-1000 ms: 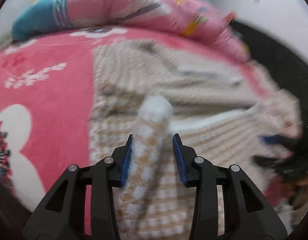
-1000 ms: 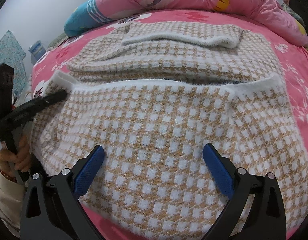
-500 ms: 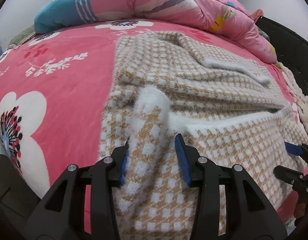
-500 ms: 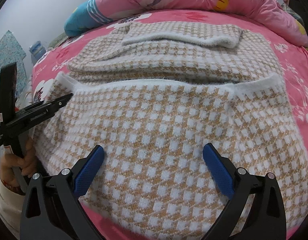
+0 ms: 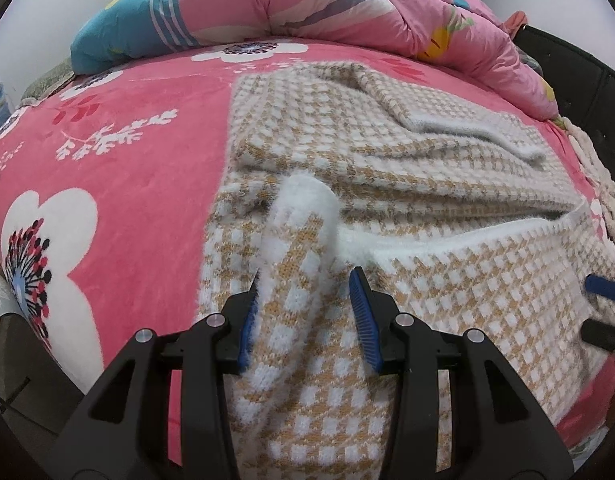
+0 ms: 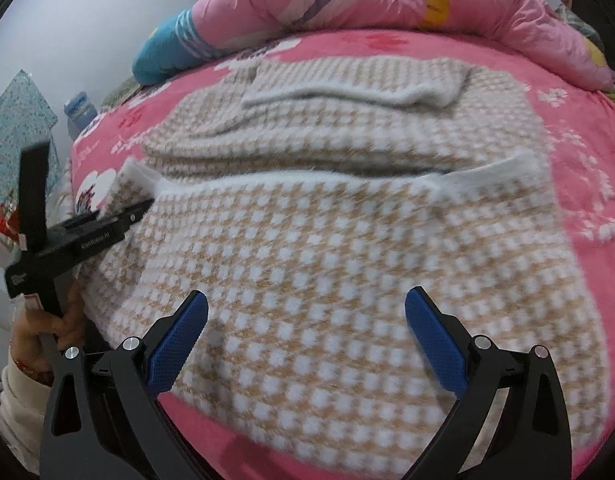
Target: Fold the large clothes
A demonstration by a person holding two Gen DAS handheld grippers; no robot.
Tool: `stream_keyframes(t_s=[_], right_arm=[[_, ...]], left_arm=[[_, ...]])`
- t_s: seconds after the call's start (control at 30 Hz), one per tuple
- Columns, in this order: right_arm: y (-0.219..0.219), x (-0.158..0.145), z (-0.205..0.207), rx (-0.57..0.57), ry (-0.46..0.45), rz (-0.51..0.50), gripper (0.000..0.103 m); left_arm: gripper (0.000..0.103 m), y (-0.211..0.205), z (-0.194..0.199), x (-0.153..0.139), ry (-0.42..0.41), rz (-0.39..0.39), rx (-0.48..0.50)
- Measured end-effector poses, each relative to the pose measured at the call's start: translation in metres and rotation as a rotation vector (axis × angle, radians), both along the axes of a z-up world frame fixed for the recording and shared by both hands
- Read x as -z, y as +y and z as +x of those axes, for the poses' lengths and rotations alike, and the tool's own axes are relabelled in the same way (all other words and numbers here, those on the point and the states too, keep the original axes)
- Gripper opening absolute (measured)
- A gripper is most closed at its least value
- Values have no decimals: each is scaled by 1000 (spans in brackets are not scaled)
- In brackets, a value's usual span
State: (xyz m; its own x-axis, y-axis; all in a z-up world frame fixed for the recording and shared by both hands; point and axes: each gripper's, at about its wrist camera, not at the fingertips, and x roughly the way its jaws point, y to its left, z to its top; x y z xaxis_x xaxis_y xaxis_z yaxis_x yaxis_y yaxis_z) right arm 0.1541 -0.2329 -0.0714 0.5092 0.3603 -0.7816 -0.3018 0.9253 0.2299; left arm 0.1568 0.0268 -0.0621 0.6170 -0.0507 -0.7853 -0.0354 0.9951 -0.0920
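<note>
Lying half-folded on the pink bedspread (image 5: 119, 184): checked sweater (image 6: 347, 264). Left gripper (image 5: 307, 312) part-open, a raised fold of its white-trimmed corner between the pads, right pad clear. Right gripper (image 6: 307, 332) wide open, empty, above the near hem.

The sweater (image 5: 407, 184) lay on the bed (image 5: 119, 184), filling the centre and right of the left wrist frame. Its near half was folded over the far half. A quilt (image 5: 347, 4) was heaped behind it along the top, and a bottle (image 6: 80, 114) stood at the left edge of the right wrist frame.
</note>
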Motion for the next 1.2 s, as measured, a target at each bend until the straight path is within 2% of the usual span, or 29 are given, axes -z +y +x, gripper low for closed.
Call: stream_keyframes(t_s=[0.27, 0.43, 0.53, 0.8, 0.9, 1.2], right_arm=[[-70, -27, 4, 105, -45, 45, 96], [-116, -29, 21, 154, -15, 215, 96], [-135, -20, 40, 171, 38, 342, 91], [-153, 1, 84, 216, 108, 444, 80], [-158, 12, 96, 225, 172, 476, 78], [-159, 23, 79, 188, 234, 504, 77]], left_arm=[[41, 0, -3, 1, -7, -8, 13], [42, -1, -3, 2, -4, -7, 15], [42, -2, -3, 3, 0, -6, 15], [43, -1, -3, 2, 4, 1, 21], [43, 0, -3, 2, 4, 3, 23], [43, 1, 0, 2, 7, 6, 27]])
